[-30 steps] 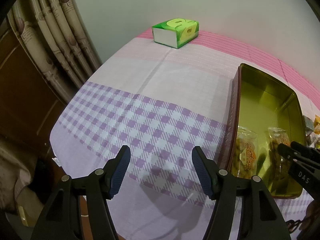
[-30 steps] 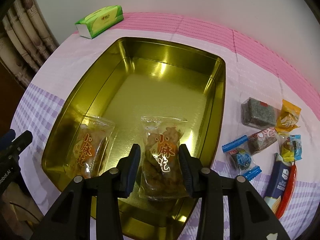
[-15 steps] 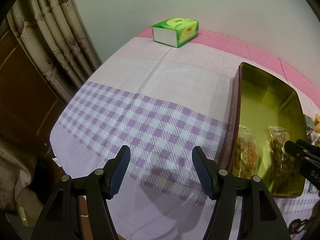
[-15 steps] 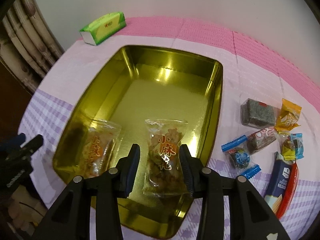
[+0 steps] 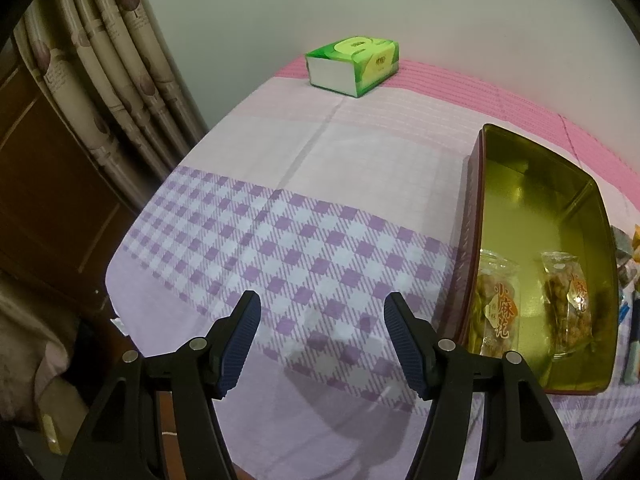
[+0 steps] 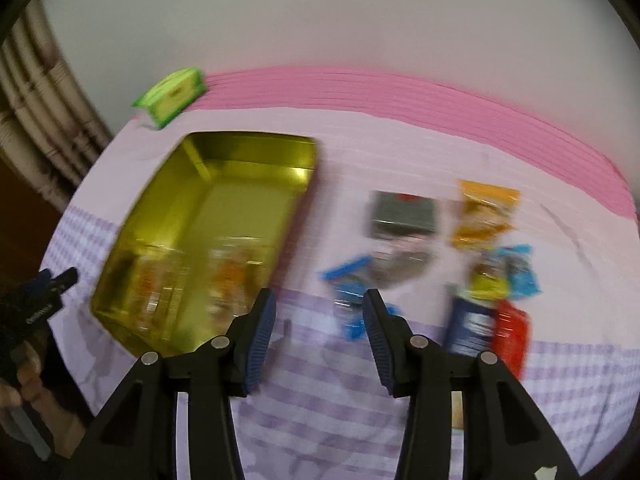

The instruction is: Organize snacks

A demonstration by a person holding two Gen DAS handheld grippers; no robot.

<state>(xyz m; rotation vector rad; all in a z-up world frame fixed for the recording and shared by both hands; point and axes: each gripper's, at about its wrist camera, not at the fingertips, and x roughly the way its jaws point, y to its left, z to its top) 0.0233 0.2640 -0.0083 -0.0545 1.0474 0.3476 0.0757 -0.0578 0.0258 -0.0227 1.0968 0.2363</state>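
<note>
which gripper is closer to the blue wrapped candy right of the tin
Right. The right gripper hangs just beside the blue wrapped candy, jaws opening with nothing between them. The left gripper sits over the checked cloth on the gold tin's far side.

Two snack packets (image 5: pixel 496 312) are laid side by side in the tin (image 5: pixel 472 216); loose snacks (image 6: pixel 404 216) are spread right of it; a tissue box (image 5: pixel 352 66) is set behind

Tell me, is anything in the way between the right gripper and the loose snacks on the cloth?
Nothing visible. The right gripper, jaws opening and empty, hangs over bare cloth with the blue-wrapped snack just ahead; the gold tin sits off to the side.
</note>
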